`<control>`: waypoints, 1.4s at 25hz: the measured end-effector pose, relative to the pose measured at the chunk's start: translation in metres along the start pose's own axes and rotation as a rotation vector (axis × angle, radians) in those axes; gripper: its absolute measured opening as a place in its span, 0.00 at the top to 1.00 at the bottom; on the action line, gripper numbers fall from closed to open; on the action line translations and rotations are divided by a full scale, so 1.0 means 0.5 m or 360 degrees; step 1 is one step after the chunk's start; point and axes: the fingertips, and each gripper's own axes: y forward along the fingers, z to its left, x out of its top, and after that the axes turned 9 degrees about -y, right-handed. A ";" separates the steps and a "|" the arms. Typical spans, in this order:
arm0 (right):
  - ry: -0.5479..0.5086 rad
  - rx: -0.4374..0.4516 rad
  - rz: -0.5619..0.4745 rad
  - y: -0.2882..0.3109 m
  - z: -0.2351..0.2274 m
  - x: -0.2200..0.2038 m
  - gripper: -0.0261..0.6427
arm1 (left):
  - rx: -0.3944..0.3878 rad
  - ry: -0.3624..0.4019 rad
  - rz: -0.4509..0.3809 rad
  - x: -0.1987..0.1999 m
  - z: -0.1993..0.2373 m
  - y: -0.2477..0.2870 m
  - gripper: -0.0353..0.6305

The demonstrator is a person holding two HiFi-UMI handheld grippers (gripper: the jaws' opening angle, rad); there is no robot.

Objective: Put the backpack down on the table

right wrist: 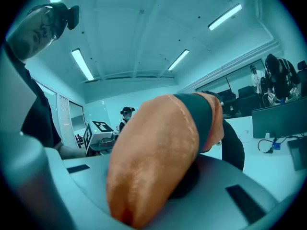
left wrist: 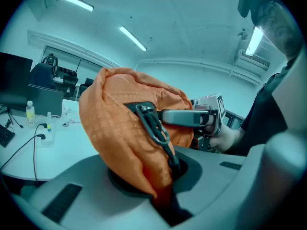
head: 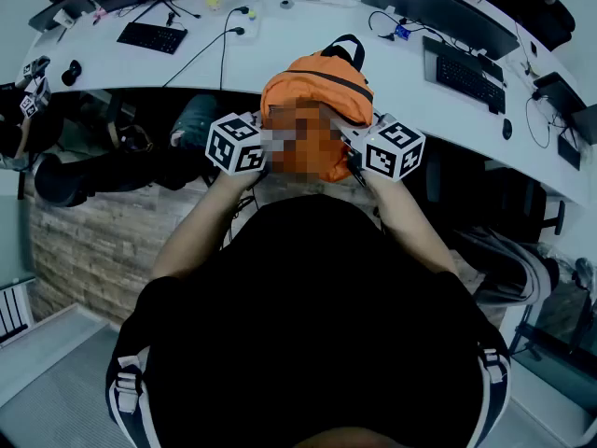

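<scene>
Backpack [head: 317,87], orange, hangs near the table [head: 280,40]; left tool [left wrist: 160,195] and right tool [right wrist: 129,210] each clamp its fabric.

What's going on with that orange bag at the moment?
A person holds a gripper in each hand, and both are clamped on the orange backpack. The left gripper pinches the fabric next to a black strap, and the right gripper pinches the fabric on the other side. The backpack is over the near edge of the white desk. I cannot tell whether its bottom is resting on the desk yet.
</scene>
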 end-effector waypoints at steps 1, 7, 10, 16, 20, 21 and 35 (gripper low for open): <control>0.0009 -0.0002 -0.0006 -0.001 0.001 0.001 0.90 | 0.0003 0.0006 0.0003 0.001 -0.001 -0.001 0.86; 0.0029 -0.0012 -0.0020 -0.010 0.005 0.000 0.90 | -0.0008 0.0016 0.0012 -0.001 -0.009 0.000 0.86; 0.0041 -0.0018 -0.0017 -0.010 -0.001 -0.001 0.90 | -0.0015 0.0015 0.0022 0.000 -0.008 0.004 0.86; 0.0084 -0.0018 -0.0058 -0.014 -0.010 -0.001 0.90 | -0.0015 0.0032 0.0032 0.006 -0.006 0.013 0.86; 0.0085 -0.0014 -0.0048 -0.008 -0.010 -0.004 0.90 | -0.0024 0.0032 0.0032 0.005 -0.002 0.010 0.86; 0.0085 -0.0010 -0.0045 -0.006 -0.012 -0.002 0.90 | -0.0023 0.0032 0.0032 0.007 -0.001 0.010 0.86; 0.0115 0.0123 -0.0089 0.010 -0.069 0.016 0.90 | 0.0047 0.0064 0.0038 0.050 0.031 0.040 0.87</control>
